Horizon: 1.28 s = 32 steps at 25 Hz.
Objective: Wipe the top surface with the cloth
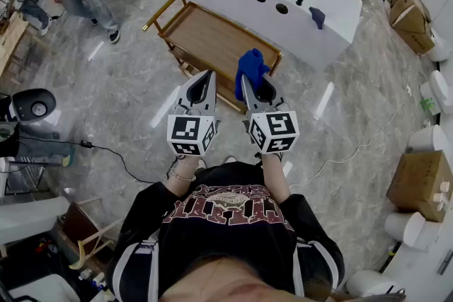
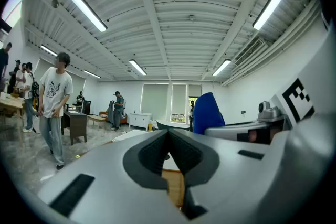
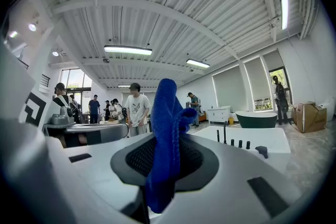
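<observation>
Left gripper is raised with its jaws pressed together, nothing between them. Just beside it, the right gripper is clamped on the blue cloth — it sticks up past the jaws, held above the near edge of the wooden trolley.

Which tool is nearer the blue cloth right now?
Right. The right tool is shut on the blue cloth, which pokes out past its tips. The left tool is shut and empty alongside, not touching the cloth.
</observation>
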Tool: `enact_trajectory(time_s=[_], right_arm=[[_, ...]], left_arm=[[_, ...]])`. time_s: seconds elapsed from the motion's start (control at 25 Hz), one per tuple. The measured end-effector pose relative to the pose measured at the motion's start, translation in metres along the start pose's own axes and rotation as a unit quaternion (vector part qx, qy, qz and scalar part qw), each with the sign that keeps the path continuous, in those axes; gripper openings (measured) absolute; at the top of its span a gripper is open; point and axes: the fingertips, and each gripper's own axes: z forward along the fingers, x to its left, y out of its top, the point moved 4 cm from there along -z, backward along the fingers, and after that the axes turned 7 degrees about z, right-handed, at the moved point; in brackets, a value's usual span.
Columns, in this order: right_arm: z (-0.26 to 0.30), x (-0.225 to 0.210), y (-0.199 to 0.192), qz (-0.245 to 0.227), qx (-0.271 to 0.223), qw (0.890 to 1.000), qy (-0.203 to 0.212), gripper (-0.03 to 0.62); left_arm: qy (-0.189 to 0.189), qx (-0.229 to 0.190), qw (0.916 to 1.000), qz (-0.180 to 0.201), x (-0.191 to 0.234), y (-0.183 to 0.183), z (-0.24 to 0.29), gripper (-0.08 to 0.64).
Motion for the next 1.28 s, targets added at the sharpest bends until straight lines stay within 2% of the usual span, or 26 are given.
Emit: enact_trajectory(time_s=[0.32,0.64,1.28], right_arm=[[0.008,-0.009,-0.006,0.006,0.004,1.000,0.010,0.087],[0.033,0.005,-0.006,-0.003,0.012,1.000,0.012,0.087],[0.151,0.058,-0.004,0.005,-0.005,0.999,-0.049,0.089]], left_arm=[[0.010,0.010,0.9999,-0.003,0.001,-0.010,0.007,0.048],[0.013,0.011,0.9998,-0.007,0.029,-0.011,0.012,0.048],[-0.060,0.010,0.9982,-0.003,0.159,-0.014,0.052,0.048]])
